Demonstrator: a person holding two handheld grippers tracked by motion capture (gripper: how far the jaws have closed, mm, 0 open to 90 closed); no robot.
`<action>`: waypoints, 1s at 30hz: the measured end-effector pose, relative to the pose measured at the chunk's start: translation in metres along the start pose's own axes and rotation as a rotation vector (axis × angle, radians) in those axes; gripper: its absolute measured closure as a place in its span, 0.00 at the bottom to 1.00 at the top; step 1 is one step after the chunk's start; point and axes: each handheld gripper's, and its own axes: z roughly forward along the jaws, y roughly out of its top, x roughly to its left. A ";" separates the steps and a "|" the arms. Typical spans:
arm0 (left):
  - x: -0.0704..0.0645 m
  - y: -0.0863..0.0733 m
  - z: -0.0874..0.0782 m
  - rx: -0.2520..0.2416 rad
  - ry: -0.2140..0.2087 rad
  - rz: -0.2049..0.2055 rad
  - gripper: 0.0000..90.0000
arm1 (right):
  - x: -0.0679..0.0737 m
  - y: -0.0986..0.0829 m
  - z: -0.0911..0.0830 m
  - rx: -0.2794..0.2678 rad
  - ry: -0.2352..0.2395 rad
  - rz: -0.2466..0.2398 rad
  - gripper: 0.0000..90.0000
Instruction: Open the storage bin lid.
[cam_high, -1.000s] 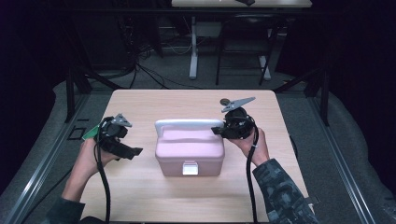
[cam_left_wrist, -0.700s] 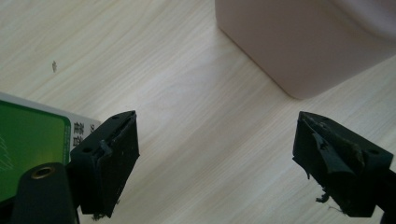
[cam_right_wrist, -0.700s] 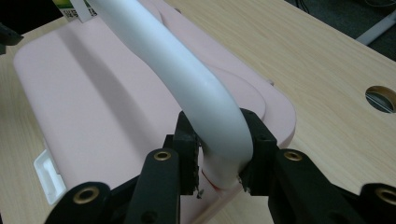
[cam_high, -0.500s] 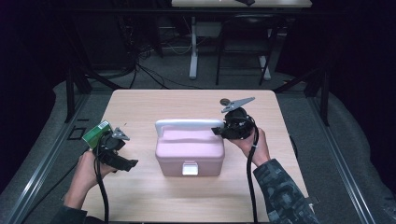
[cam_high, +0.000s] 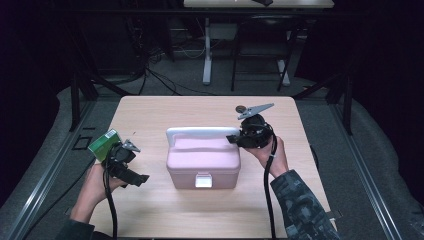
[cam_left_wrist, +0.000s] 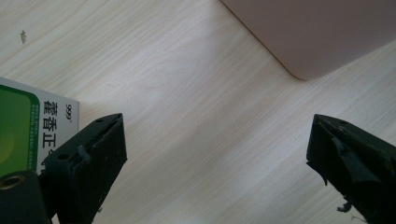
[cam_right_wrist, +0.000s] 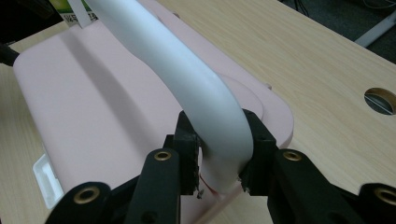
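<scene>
Right gripper (cam_high: 234, 138) is pinching the white handle (cam_right_wrist: 187, 88) of the pink box (cam_high: 202, 162); left gripper (cam_left_wrist: 215, 154) is hanging spread open over the counter (cam_high: 200, 215).

The pink box is sitting in the middle of the wooden counter, with its handle standing upright at the back edge. The right fingers (cam_right_wrist: 254, 140) are squeezing the handle at its right bend. The left fingers (cam_left_wrist: 93, 154) are standing wide apart, holding nothing. A green and white carton (cam_high: 104, 144) is lying just beside the left gripper, near the counter's left edge and well apart from the box.
</scene>
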 end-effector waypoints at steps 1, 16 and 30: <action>0.000 0.000 0.001 0.000 -0.006 -0.001 0.06 | 0.000 0.000 0.000 -0.004 0.001 0.004 0.79; -0.003 0.000 0.009 -0.019 -0.017 0.002 0.05 | -0.002 0.007 -0.004 -0.026 -0.006 0.021 0.79; -0.005 0.001 0.006 -0.031 -0.029 0.001 0.05 | -0.008 0.018 -0.008 -0.036 -0.008 0.040 0.80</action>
